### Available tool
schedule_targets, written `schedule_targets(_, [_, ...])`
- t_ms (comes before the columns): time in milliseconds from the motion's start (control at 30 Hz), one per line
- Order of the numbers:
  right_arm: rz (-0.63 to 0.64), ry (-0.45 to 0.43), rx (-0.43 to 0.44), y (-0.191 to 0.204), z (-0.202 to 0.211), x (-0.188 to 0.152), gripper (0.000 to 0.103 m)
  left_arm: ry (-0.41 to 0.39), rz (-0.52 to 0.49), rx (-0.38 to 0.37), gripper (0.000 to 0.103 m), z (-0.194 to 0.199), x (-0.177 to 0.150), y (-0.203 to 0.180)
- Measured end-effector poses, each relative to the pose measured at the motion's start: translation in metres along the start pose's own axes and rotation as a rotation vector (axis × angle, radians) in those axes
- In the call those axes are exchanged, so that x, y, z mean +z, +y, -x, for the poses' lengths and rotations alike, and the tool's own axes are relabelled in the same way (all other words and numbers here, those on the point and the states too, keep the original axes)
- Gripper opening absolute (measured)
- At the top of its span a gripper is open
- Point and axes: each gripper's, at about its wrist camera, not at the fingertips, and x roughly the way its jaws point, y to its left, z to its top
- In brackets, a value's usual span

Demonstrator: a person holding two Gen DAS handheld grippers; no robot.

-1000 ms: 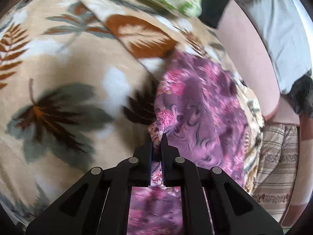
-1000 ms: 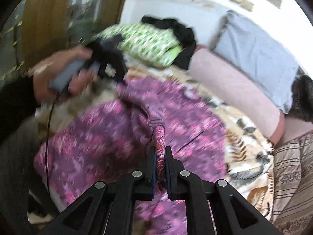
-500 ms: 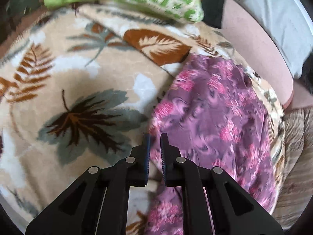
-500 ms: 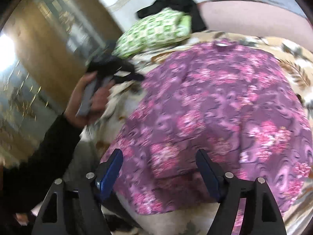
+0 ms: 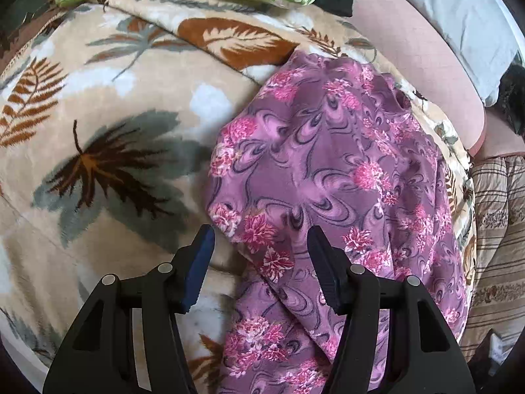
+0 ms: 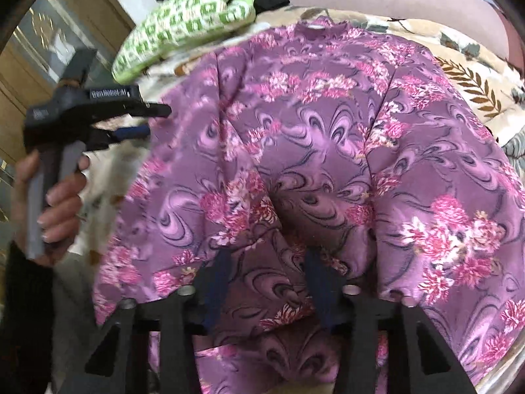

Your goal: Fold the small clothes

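The purple flowery top (image 5: 328, 170) lies on a soft leaf-print blanket (image 5: 98, 131) on a bed. It looks thin, light and floppy, so pinch it at an edge or corner (it will sag). The left gripper (image 5: 261, 246) has just opened and holds nothing. The right gripper (image 6: 267, 282) has been closing over a cloth fold, not yet pinching. A green pillow (image 6: 187, 23) sits behind.

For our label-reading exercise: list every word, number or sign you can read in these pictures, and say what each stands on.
None can be read.
Pale lettering on the left gripper body in the right wrist view: too blurred.
The purple floral garment and leaf-print blanket: patterns only.
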Motion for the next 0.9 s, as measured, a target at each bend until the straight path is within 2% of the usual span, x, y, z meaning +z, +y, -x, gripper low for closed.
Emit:
schedule_targets(100, [0.005, -0.015, -0.008, 0.000, 0.007, -0.005, 0.016, -0.009, 0.003, 0.000, 0.059, 0.002, 0.000, 0.001])
schedule_targets(200, [-0.004, -0.045, 0.008, -0.003, 0.021, -0.009, 0.012, -0.005, 0.002, 0.000, 0.059, 0.001, 0.000, 0.001])
schedule_targets(900, [-0.062, -0.218, 0.068, -0.006, 0.072, -0.001, 0.011, -0.020, -0.025, 0.021, 0.059, 0.003, 0.000, -0.004])
